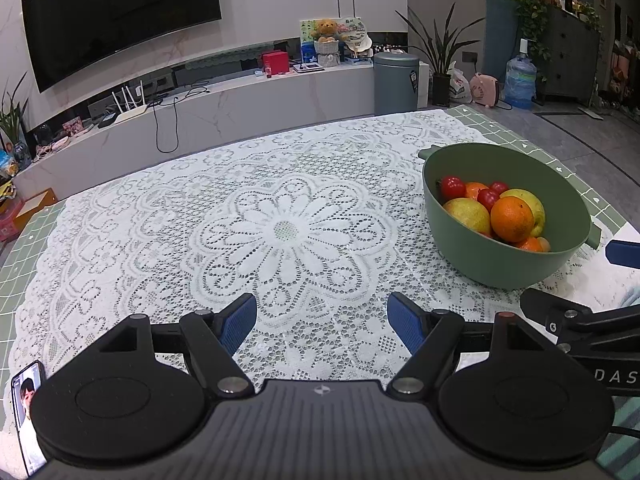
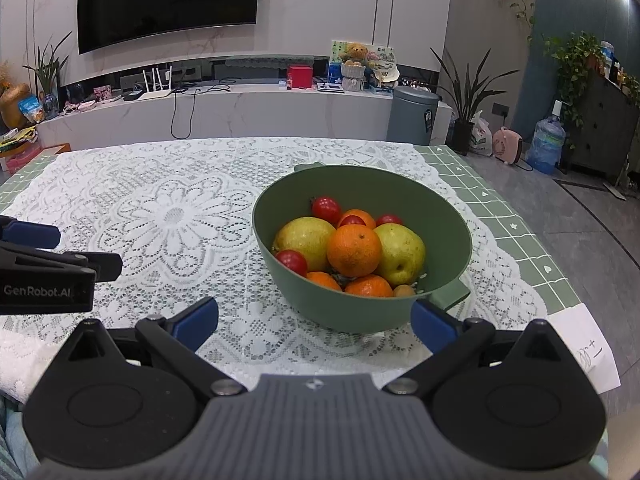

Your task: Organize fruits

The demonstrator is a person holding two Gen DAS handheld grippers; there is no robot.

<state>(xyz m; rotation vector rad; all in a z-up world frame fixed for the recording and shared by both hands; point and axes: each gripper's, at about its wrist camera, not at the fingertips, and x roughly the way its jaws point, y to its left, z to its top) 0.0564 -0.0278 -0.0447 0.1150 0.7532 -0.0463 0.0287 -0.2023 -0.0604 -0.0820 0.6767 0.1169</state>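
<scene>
Left wrist view: left gripper (image 1: 322, 322) low over the lace cloth (image 1: 280, 208), jaws spread wide, nothing between the blue pads (image 1: 239, 322). Aimed at bare lace left of the bowl (image 1: 496, 256), so no fruit lined up for a grab. Bowl green, upright on the cloth, holding all the fruit in sight: an orange (image 1: 513, 219) on top, a pear (image 1: 468, 213) left of it, another pear (image 1: 534, 204) behind it, cherry tomatoes (image 1: 453, 187) toward the far rim. No loose fruit anywhere on the cloth around the bowl. Part of the right gripper showing right of the bowl. A phone (image 1: 26, 412) at the cloth's near left edge, far from the bowl.

Right wrist view: right gripper (image 2: 314, 326) just short of the bowl's near wall, released and empty, one pad (image 2: 434, 326) close under the bowl's near handle (image 2: 452, 294). Pointed squarely at the bowl, likely because the fruit sits there. Orange (image 2: 354, 250) central and highest, pears flanking, tomatoes and smaller oranges tucked around. A paper slip (image 2: 592, 352) right of the bowl.

Fits either fruit already gathered into the bowl, or a full bowl waiting to be sorted out; undecidable from here.
</scene>
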